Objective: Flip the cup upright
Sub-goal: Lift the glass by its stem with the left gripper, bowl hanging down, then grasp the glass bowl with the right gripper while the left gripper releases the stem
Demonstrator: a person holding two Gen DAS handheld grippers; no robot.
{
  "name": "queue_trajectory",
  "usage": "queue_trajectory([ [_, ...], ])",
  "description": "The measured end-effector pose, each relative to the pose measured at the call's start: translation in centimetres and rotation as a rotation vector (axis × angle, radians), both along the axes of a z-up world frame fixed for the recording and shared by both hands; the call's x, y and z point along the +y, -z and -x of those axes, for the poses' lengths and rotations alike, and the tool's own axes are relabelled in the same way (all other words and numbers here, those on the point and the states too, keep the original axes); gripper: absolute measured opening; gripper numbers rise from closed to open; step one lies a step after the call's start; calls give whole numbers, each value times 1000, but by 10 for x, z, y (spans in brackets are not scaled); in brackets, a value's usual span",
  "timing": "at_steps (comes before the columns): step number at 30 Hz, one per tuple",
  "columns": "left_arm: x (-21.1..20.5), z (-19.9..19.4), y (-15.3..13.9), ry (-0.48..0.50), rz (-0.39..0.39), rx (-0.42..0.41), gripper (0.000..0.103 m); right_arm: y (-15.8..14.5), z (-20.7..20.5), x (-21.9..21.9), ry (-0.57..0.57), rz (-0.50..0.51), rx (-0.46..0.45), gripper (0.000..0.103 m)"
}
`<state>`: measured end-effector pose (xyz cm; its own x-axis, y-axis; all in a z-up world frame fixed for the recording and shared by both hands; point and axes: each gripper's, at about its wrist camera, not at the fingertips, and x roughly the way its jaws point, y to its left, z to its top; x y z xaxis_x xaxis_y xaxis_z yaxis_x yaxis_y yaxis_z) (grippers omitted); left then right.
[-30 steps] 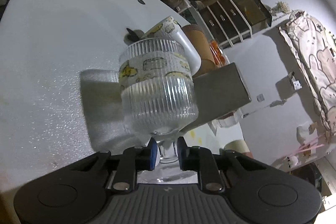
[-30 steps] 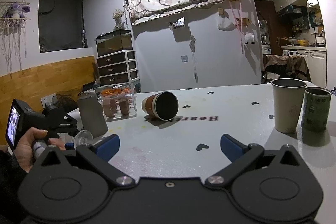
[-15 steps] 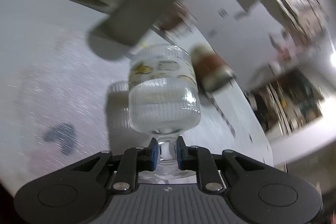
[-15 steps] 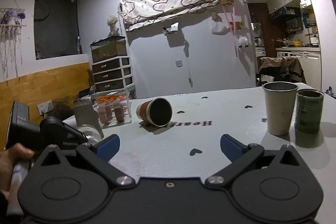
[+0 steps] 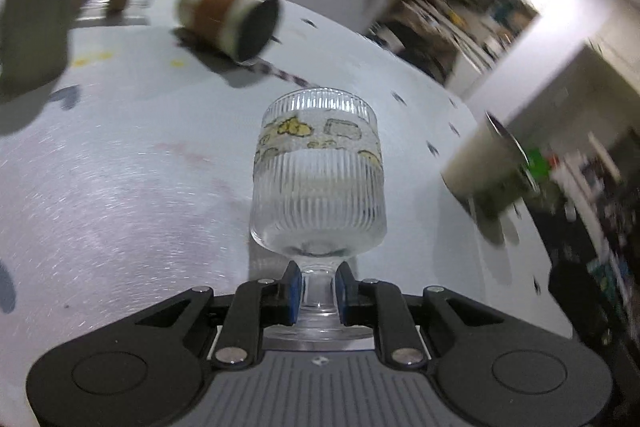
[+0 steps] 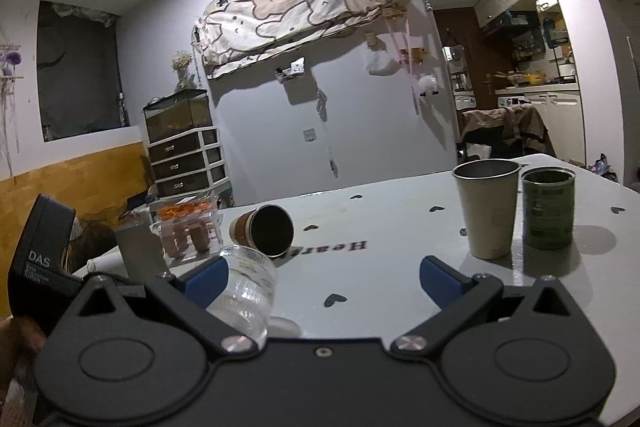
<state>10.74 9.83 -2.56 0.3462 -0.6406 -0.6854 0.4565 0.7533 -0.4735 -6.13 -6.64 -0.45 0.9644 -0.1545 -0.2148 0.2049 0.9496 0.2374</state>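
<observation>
My left gripper [image 5: 317,293] is clamped on the stem of the glass cup [image 5: 318,179]: clear, ribbed, short-footed, with a band of yellow cartoon figures near the rim. I hold it tilted above the white table [image 5: 120,167]. My right gripper [image 6: 322,277] hangs wide apart, holding nothing.

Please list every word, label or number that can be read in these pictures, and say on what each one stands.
"Heart", seen upside down: printed on the table.
"DAS": on the black device at the left edge; the small lines under it are too small to read.
Green can: label text too blurred to read.
Left wrist view: nothing readable.
</observation>
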Motion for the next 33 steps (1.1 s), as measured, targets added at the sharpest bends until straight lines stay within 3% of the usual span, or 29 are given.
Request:
queue_trajectory([
  [5, -18, 4, 0, 218, -44, 18, 20, -2, 2, -4, 15, -38, 12, 103],
  [9, -32, 3, 0, 304, -82, -4, 22, -3, 0, -13, 24, -102, 29, 103],
  [12, -40, -3, 4, 352, -86, 25, 26, -3, -10, -23, 27, -173, 70, 103],
  [15, -46, -2, 8, 368, -76, 10, 26, 1, -26, -37, -2, -296, 125, 103],
  [20, -32, 20, 12, 373, -41, -126, 25, 22, -53, -61, -62, -547, 223, 101],
  [26, -22, 32, 16, 364, -11, -226, 21, 41, -63, -59, -108, -660, 257, 99],
  [33, -23, 33, 18, 377, -11, -251, 19, 36, -97, -62, -156, -710, 309, 91],
])
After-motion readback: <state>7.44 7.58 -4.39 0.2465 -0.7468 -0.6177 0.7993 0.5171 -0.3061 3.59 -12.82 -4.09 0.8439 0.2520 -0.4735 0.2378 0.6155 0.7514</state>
